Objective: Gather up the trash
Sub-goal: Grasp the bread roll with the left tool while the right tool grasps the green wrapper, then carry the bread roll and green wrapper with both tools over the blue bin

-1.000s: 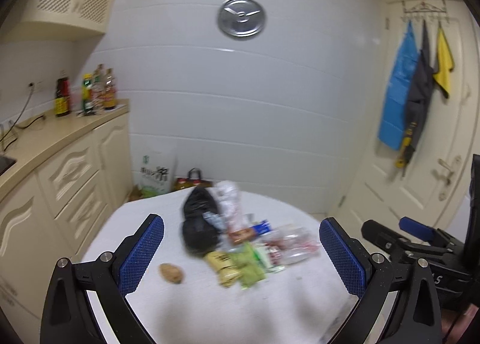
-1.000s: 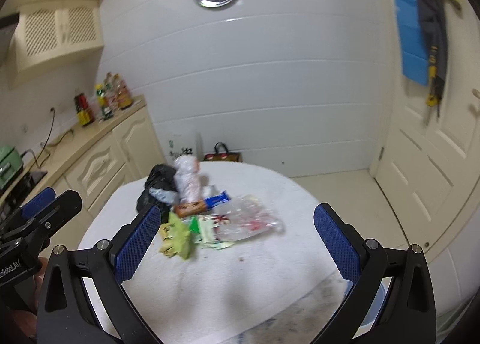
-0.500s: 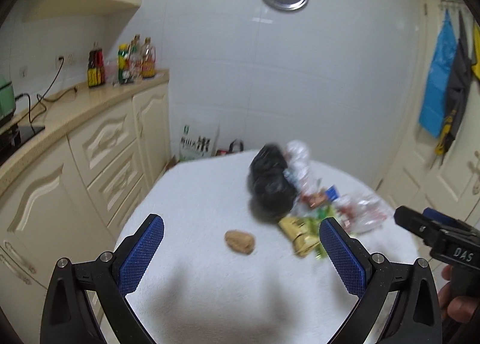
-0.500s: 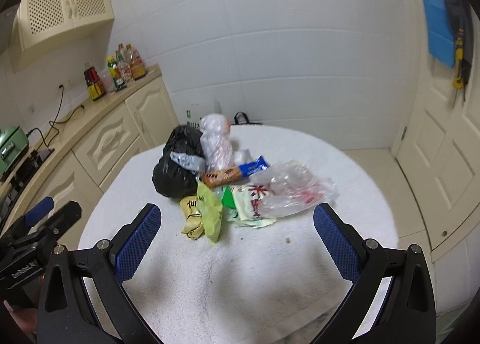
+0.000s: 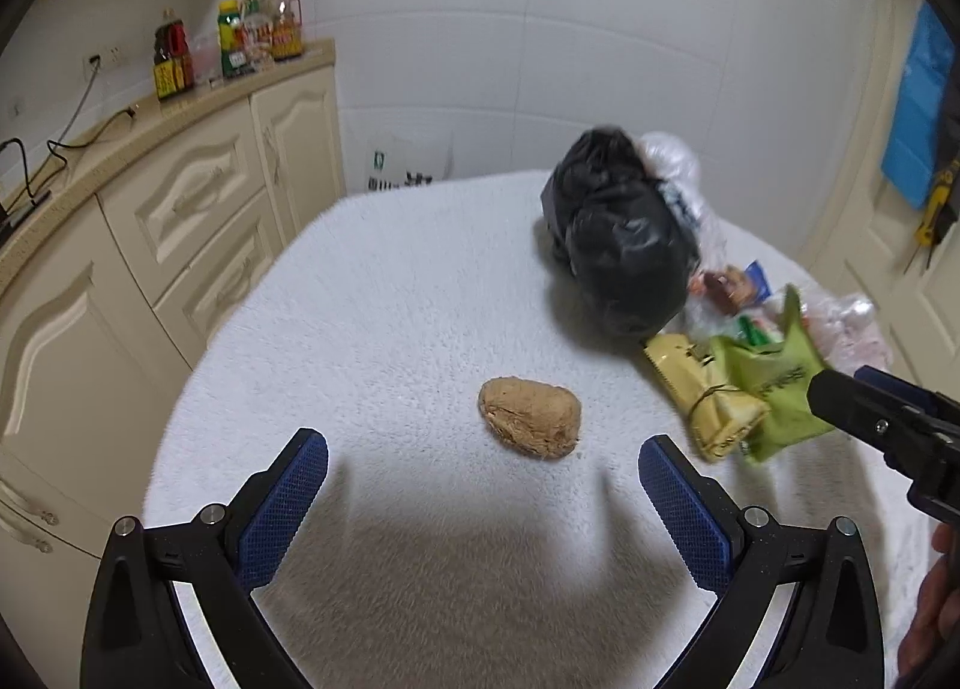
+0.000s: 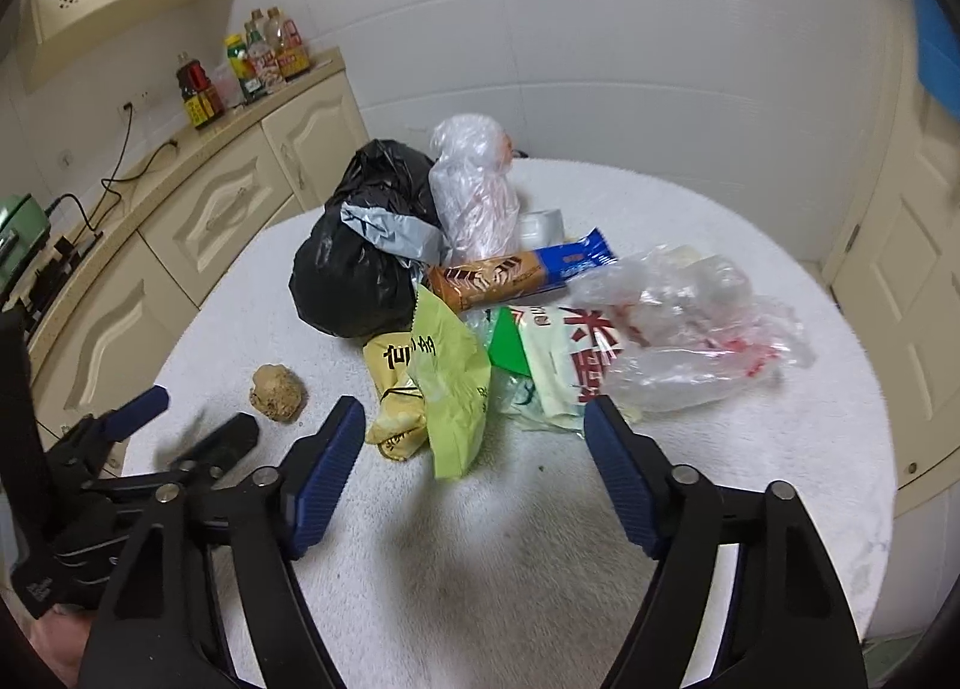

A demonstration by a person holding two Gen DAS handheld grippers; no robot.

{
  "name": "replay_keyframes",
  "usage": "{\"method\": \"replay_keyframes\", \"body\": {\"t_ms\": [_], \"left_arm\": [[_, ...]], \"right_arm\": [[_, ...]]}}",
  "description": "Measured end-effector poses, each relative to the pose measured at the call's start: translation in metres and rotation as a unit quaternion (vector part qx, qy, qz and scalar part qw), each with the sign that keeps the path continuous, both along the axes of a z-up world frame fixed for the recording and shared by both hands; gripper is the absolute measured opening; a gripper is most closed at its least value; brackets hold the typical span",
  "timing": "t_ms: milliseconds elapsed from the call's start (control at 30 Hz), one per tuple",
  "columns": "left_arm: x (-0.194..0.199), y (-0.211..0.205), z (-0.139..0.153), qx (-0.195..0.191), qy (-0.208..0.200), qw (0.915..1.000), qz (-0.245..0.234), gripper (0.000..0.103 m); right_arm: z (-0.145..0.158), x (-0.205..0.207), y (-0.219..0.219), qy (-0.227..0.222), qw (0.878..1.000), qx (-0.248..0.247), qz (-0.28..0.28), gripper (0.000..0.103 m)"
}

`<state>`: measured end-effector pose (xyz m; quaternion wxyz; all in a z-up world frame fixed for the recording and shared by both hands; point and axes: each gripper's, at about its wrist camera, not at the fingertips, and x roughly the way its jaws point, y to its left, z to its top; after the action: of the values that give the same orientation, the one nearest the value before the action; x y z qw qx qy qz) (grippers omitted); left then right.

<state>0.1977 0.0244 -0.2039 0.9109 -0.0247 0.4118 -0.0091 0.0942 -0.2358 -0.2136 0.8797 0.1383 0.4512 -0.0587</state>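
Observation:
A brown lump of trash (image 5: 530, 416) lies on the white table (image 5: 390, 293); my left gripper (image 5: 483, 449) is open and empty just short of it. A black bag (image 5: 618, 245) lies behind, with yellow (image 5: 702, 401) and green (image 5: 774, 383) wrappers to its right. My right gripper (image 6: 474, 413) is open and empty above the green wrapper (image 6: 450, 377), yellow wrapper (image 6: 393, 389) and a white-red packet (image 6: 570, 359). The black bag (image 6: 360, 263), a clear bag (image 6: 474, 191), a biscuit pack (image 6: 516, 275), crumpled plastic (image 6: 690, 323) and the brown lump (image 6: 277, 392) show there too.
Cream cabinets (image 5: 180, 221) with a counter holding bottles (image 5: 252, 35) run along the left. A white tiled wall (image 5: 540, 59) is behind. A door (image 6: 900, 269) stands at the right. The left gripper (image 6: 186, 419) shows in the right wrist view.
Both grippers have moved down and closer to the table. The left now sits right before the brown lump; the right hangs over the wrappers.

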Motion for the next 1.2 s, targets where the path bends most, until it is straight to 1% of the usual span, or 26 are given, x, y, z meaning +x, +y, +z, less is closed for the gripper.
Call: {"method": "replay_keyframes", "body": {"t_ms": [33, 100, 133, 167, 200, 233, 267, 300, 333, 367, 400, 433, 500, 633, 767, 900, 967, 1067, 1133, 1200], "left_arm": [[0.009, -0.004, -0.003, -0.001, 0.004, 1.0, -0.001, 0.102], [0.026, -0.007, -0.011, -0.005, 0.014, 0.9999, -0.005, 0.1], [0.034, -0.009, -0.015, -0.007, 0.021, 0.9997, -0.007, 0.099], [0.042, -0.013, -0.019, -0.011, 0.027, 0.9995, -0.011, 0.095], [0.047, -0.011, -0.024, -0.016, 0.032, 0.9993, -0.014, 0.087], [0.054, -0.012, -0.028, -0.021, 0.04, 0.9989, -0.016, 0.084], [0.059, -0.015, -0.028, -0.015, 0.034, 0.9991, -0.018, 0.08], [0.065, -0.018, -0.027, -0.019, 0.033, 0.999, -0.024, 0.071], [0.069, -0.021, -0.027, -0.017, 0.03, 0.999, -0.028, 0.066], [0.074, -0.024, -0.026, -0.018, 0.029, 0.9989, -0.033, 0.053], [0.08, -0.027, -0.026, -0.018, 0.027, 0.9988, -0.037, 0.044], [0.085, -0.029, -0.025, -0.021, 0.028, 0.9986, -0.04, 0.038], [0.097, -0.029, -0.027, -0.024, 0.028, 0.9983, -0.045, 0.039], [0.114, -0.031, -0.029, -0.035, 0.025, 0.9979, -0.049, 0.038], [0.115, -0.034, -0.029, -0.036, 0.016, 0.9978, -0.053, 0.038], [0.118, -0.045, -0.022, -0.038, 0.007, 0.9975, -0.059, 0.038], [0.105, -0.049, -0.022, -0.039, 0.002, 0.9971, -0.065, 0.038], [0.098, -0.061, -0.021, -0.04, -0.009, 0.9962, -0.077, 0.038], [0.081, -0.069, -0.015, -0.042, -0.017, 0.9954, -0.084, 0.038], [0.073, -0.075, -0.009, -0.044, -0.025, 0.9946, -0.091, 0.038]], "right_arm": [[-0.002, 0.002, -0.001, 0.002, 1.0, 0.002, 0.001, 0.067], [-0.009, 0.009, -0.001, 0.01, 1.0, 0.008, 0.004, 0.063], [-0.013, 0.013, -0.003, 0.013, 1.0, 0.012, 0.003, 0.058], [-0.016, 0.015, -0.004, 0.016, 1.0, 0.015, 0.003, 0.054], [-0.02, 0.018, -0.005, 0.02, 1.0, 0.021, 0.004, 0.047], [-0.023, 0.02, -0.005, 0.022, 0.999, 0.026, 0.006, 0.041], [-0.025, 0.021, -0.006, 0.024, 0.999, 0.03, 0.007, 0.038], [-0.026, 0.022, -0.006, 0.023, 0.999, 0.036, 0.01, 0.032], [-0.026, 0.023, -0.006, 0.021, 0.999, 0.038, 0.011, 0.027], [-0.026, 0.022, -0.006, 0.02, 0.999, 0.043, 0.012, 0.026], [-0.026, 0.022, -0.006, 0.019, 0.999, 0.048, 0.012, 0.024], [-0.026, 0.02, -0.006, 0.017, 0.999, 0.048, 0.013, 0.021], [-0.025, 0.018, -0.008, 0.015, 0.998, 0.053, 0.012, 0.018], [-0.022, 0.007, -0.013, 0.009, 0.998, 0.062, 0.009, 0.018], [-0.019, -0.008, -0.021, 0.004, 0.997, 0.071, 0.003, 0.018], [-0.017, -0.024, -0.026, -0.001, 0.997, 0.076, 0.0, 0.018], [-0.015, -0.029, -0.027, -0.002, 0.997, 0.075, -0.001, 0.018], [-0.011, -0.038, -0.031, -0.008, 0.997, 0.075, -0.004, 0.017], [-0.009, -0.046, -0.034, -0.014, 0.997, 0.077, -0.006, 0.017], [-0.004, -0.053, -0.036, -0.021, 0.997, 0.077, -0.008, 0.017]]}}
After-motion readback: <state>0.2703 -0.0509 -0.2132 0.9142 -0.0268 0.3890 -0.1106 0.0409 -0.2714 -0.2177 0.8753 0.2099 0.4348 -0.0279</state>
